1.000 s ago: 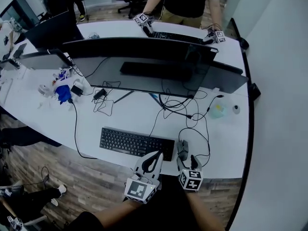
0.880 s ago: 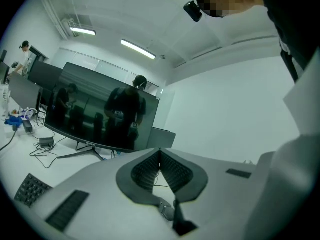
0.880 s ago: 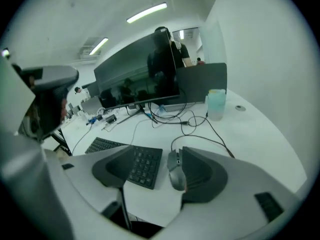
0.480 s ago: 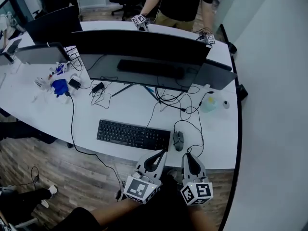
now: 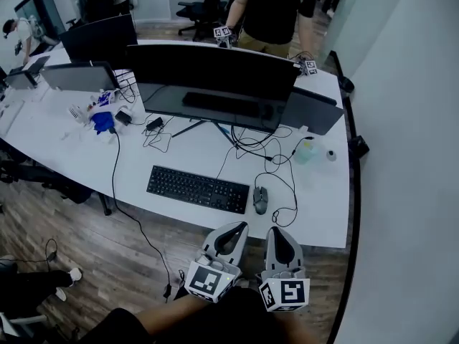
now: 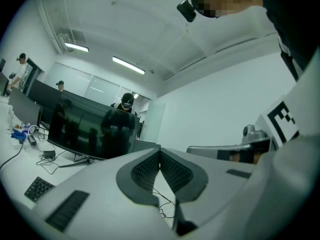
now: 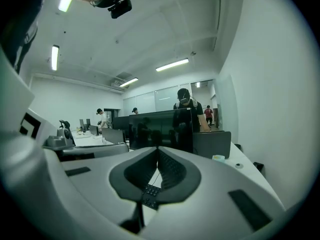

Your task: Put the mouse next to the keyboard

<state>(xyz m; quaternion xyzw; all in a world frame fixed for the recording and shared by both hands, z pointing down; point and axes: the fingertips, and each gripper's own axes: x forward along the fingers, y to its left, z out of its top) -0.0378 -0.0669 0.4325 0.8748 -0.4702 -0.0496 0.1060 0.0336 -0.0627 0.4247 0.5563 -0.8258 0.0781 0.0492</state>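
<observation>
The black mouse (image 5: 260, 200) lies on the white desk (image 5: 326, 213) just right of the black keyboard (image 5: 197, 189), its cable looping off behind it. Both grippers hang in front of the desk's near edge, above the wooden floor. My left gripper (image 5: 240, 226) points at the keyboard's right end and is shut, its ribbed pads (image 6: 150, 168) meeting with nothing between them. My right gripper (image 5: 275, 229) sits a little short of the mouse and does not touch it. Its jaws are shut and hold nothing, as the right gripper view shows (image 7: 158, 151).
A wide curved monitor (image 5: 215, 77) stands behind the keyboard, with tangled black cables (image 5: 276, 170) under it. A pale green bottle (image 5: 305, 151) is at the right, a blue object (image 5: 102, 120) and small devices at the left. A person (image 5: 269, 13) works opposite.
My right gripper has drawn back from the mouse off the desk edge and its jaws have closed. The left gripper has pulled back too. The mouse stays beside the keyboard.
</observation>
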